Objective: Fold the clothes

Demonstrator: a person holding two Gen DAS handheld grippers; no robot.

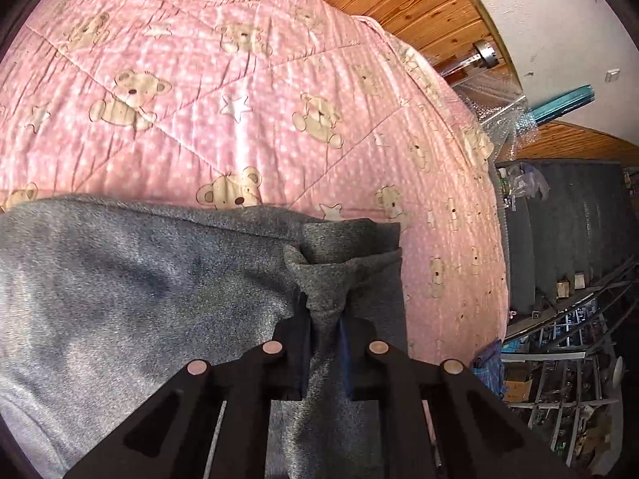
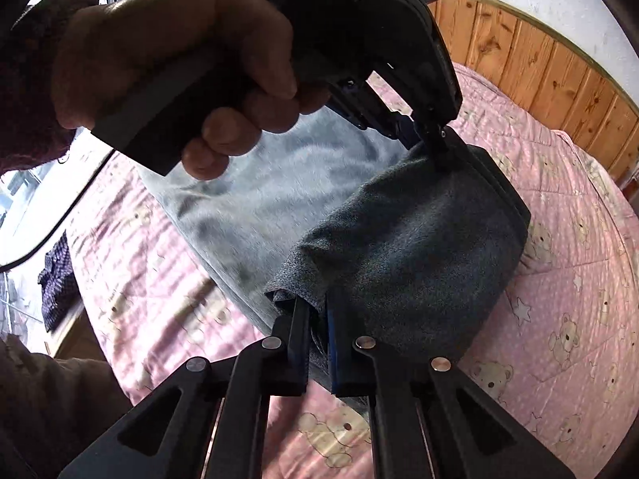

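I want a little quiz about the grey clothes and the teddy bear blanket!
1. True or false: both tongs are pinching the grey garment.
2. What is printed on the pink quilt? A) bears and stars B) cars C) fish
3. Fill in: the wall behind the bed has a band of ____ panelling.

Key:
1. True: the left tongs and the right tongs are each shut on a bunched corner.
2. A
3. wooden
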